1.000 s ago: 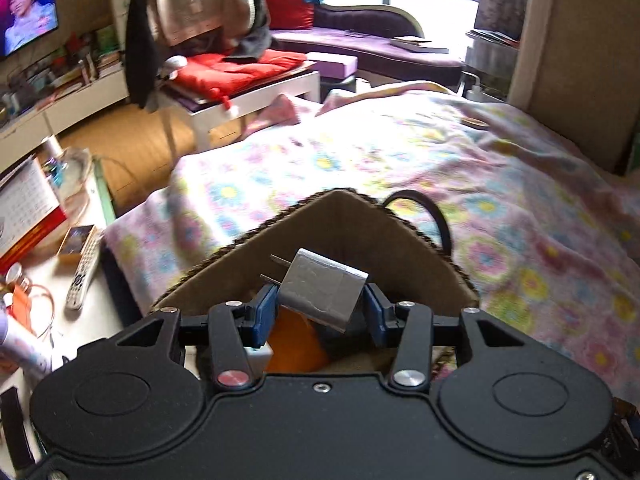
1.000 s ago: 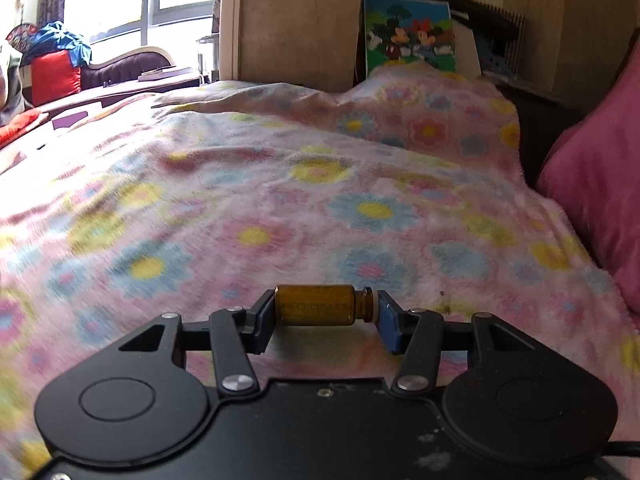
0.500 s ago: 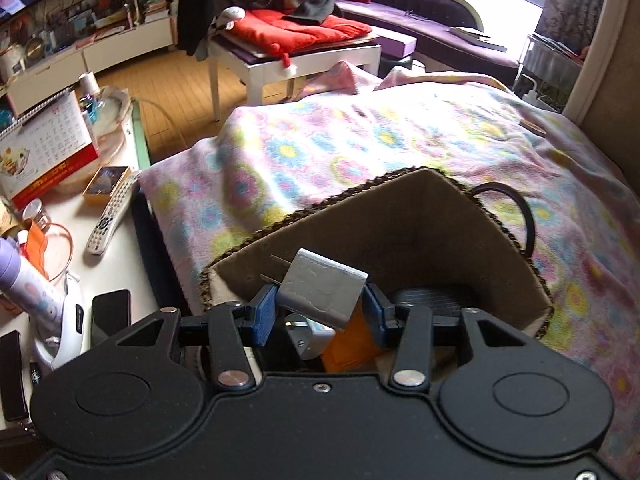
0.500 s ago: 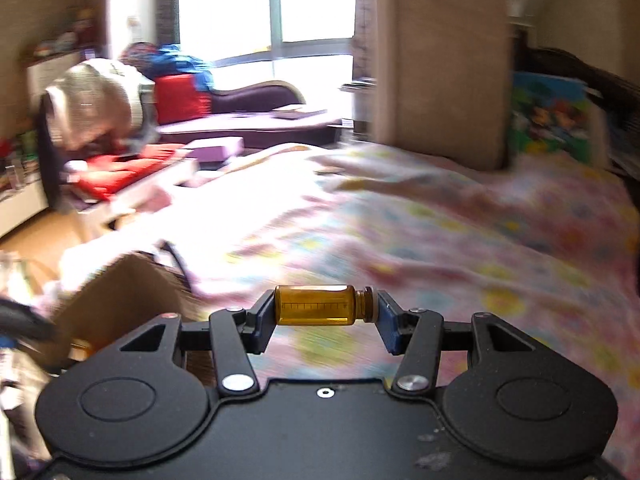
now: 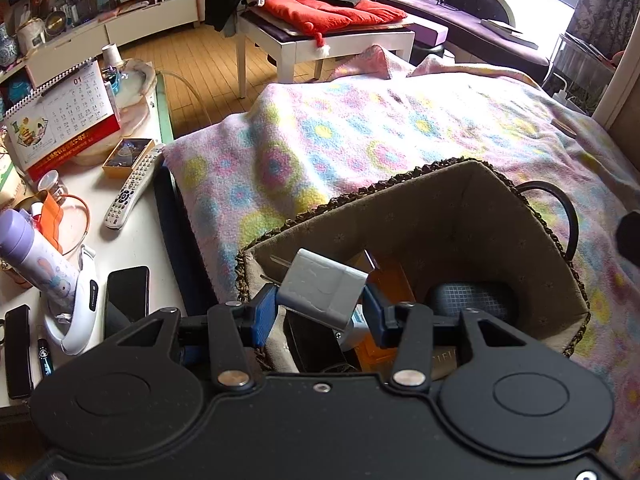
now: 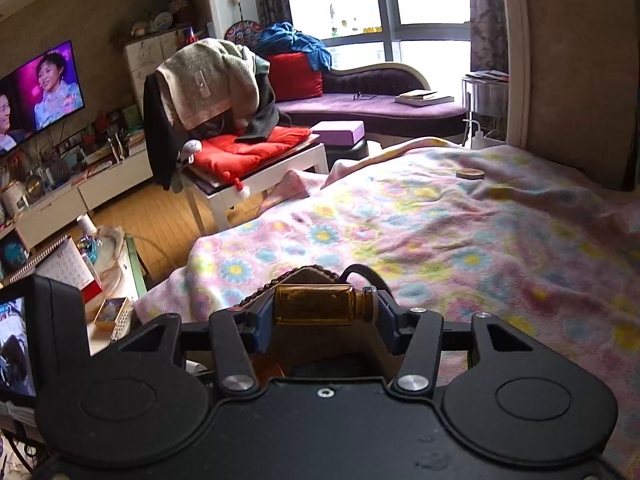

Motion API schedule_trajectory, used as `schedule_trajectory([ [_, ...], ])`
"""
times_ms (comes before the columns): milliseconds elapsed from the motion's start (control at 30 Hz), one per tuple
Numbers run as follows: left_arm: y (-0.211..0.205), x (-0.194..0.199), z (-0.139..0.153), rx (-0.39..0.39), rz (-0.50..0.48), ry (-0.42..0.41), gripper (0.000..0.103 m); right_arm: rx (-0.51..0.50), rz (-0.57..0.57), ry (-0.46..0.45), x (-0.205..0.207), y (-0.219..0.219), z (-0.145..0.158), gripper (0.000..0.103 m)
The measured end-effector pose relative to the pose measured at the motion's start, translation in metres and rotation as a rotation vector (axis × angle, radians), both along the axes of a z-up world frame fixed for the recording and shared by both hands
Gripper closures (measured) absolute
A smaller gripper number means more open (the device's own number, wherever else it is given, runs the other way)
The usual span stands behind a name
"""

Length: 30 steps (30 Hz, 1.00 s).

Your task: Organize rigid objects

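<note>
Since a second ago: right claw (image 6: 325, 305) swung away from the far bed toward the basket (image 5: 472, 216), with amber glass vial (image 6: 316, 305) clamped end to end between its pads throughout. Left claw (image 5: 320, 307) shifted slightly, now angled down over the basket's near corner, closed on a white plug adapter (image 5: 323, 289) with prongs pointing left; grip unchanged.

Progress, judged: partly done. Already in the basket: an orange box (image 5: 394, 280), a dark mesh-patterned item (image 5: 468, 294) and other pieces too hidden to name. Held above it and not yet released: adapter and vial. Left out on the floral blanket (image 5: 360, 132): one small round disc (image 6: 470, 173) far off near the wall. No other loose items noted on the bed in either view.

Edges and clearance: basket rim braided, walls soft and tall, black handle (image 5: 560, 208) standing on the far side. Interior open at centre and toward the far wall; near corner crowded under the left claw. Both claws close together over the one opening, the left unit's body visible at the lower left of the right view; risk of collision if both descend together. Cluttered table (image 5: 132, 248) just beside the bed edge on the left, with a remote control (image 5: 130, 192) and a phone (image 5: 126, 294) on it.
</note>
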<state>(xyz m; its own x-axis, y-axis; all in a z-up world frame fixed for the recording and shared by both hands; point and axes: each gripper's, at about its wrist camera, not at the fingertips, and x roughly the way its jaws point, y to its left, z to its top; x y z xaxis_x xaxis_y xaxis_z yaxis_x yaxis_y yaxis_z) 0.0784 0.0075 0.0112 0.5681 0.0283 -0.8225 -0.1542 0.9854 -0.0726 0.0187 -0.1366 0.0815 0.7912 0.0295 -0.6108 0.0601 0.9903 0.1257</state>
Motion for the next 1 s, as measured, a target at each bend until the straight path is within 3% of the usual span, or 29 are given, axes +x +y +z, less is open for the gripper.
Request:
schedule_trajectory([
  [500,0.001,0.002,-0.001,0.02,0.023,0.009,0.057,-0.002,0.01,0.092,0.03,0.009,-0.017,0.052],
  [667,0.002,0.001,0.0,0.014,0.028,0.004,0.042,0.005,0.006,0.095,0.031,0.012,-0.016,0.051],
  [733,0.002,0.001,0.0,0.019,0.034,0.004,0.039,0.008,-0.001,0.093,0.031,0.011,-0.016,0.036],
  [867,0.004,0.002,0.0,0.014,0.042,0.009,0.032,-0.002,-0.008,0.087,0.031,0.011,-0.015,0.033],
  [1000,0.003,0.001,0.001,0.017,0.041,0.006,0.017,-0.008,-0.013,0.086,0.028,0.01,-0.014,0.026],
])
